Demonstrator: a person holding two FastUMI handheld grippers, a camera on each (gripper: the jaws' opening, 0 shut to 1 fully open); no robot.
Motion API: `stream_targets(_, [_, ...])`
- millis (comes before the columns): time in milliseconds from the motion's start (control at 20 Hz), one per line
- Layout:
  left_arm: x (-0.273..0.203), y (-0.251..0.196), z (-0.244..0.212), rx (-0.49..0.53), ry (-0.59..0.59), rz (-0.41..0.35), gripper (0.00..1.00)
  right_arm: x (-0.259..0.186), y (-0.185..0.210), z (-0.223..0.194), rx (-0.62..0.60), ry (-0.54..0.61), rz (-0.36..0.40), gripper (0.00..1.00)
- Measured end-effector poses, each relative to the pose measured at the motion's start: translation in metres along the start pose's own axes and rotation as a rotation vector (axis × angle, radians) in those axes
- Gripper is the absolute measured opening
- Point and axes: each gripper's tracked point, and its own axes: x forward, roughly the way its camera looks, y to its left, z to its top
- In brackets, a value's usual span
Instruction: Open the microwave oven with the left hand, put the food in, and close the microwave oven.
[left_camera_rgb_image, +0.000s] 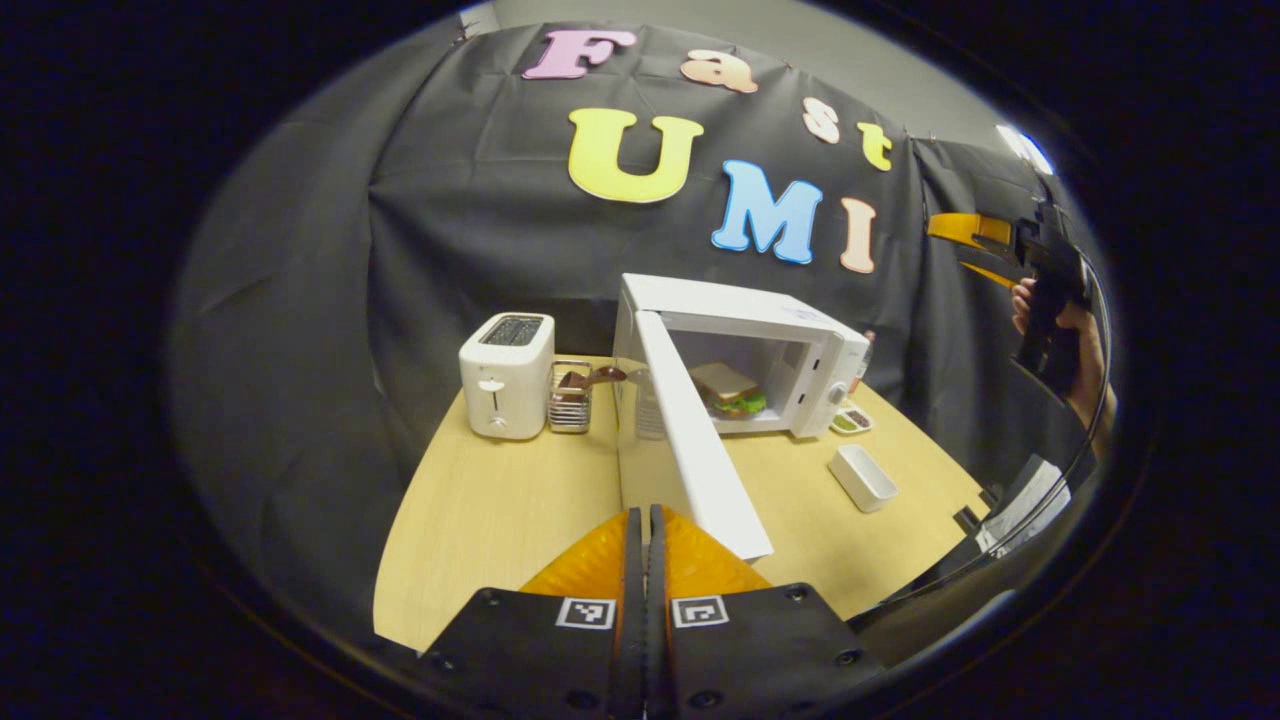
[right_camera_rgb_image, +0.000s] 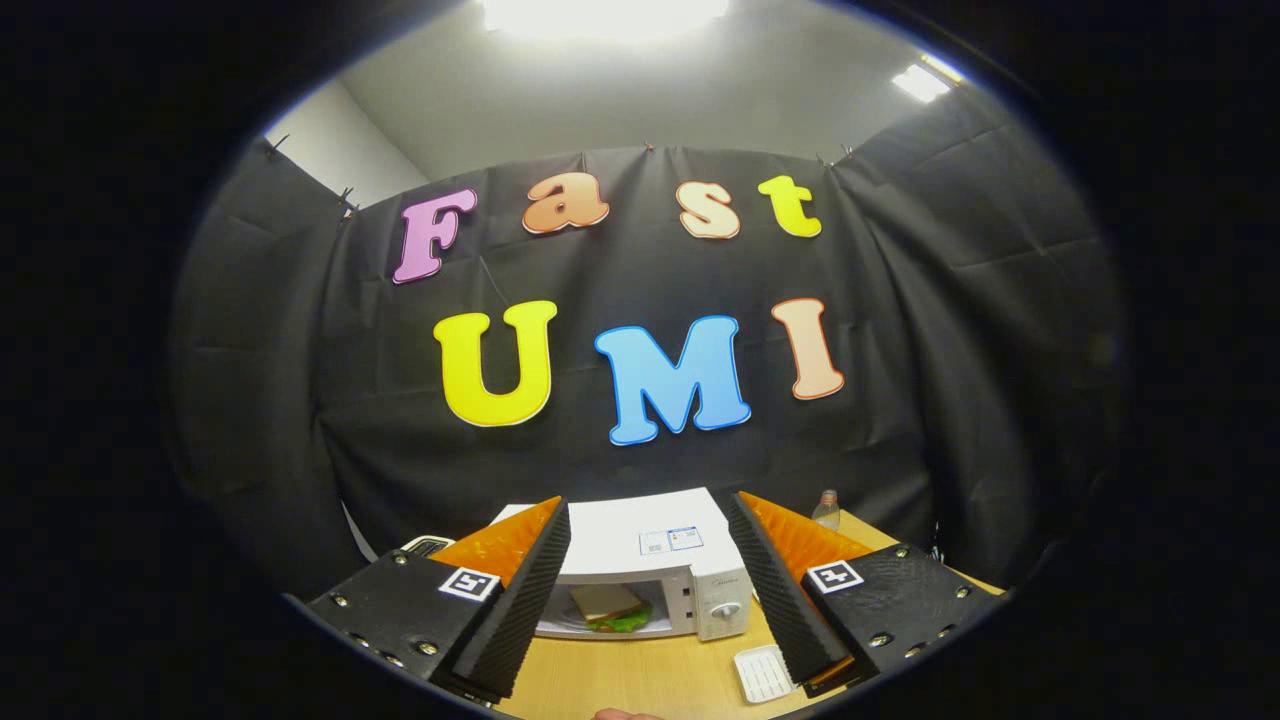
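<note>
Centrally in the left gripper view, the sandwich (left_camera_rgb_image: 728, 388) is seen inside the microwave (left_camera_rgb_image: 790, 350), whose door (left_camera_rgb_image: 700, 450) stands open on the desk (left_camera_rgb_image: 500, 500), while the left claw (left_camera_rgb_image: 645, 530) is pressed together empty at bottom centre and the right claw (right_camera_rgb_image: 650, 590) is spread.

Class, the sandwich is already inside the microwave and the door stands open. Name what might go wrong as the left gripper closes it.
1. The left gripper is shut and sits near the door edge; a push there may glance off.
2. The rack with utensils stands beside the hinge side; a wide approach might knock it.
3. A hard push might shift the microwave towards the bottle behind it.
</note>
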Motion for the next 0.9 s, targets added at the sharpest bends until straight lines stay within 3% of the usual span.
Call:
stream_targets(50, [0.004,-0.006,-0.002,-0.013,0.005,-0.007,0.05,0.002,-0.004,0.002,-0.006,-0.007,-0.002,0.96])
stream_targets(500, [0.036,-0.079,0.009,-0.089,-0.01,-0.039,0.09,0.031,-0.041,0.021,-0.019,-0.025,0.033,0.96])
stream_targets(900, [0.081,-0.141,0.026,-0.058,0.004,-0.058,0.07,0.047,-0.097,0.024,-0.01,-0.024,0.017,0.96])
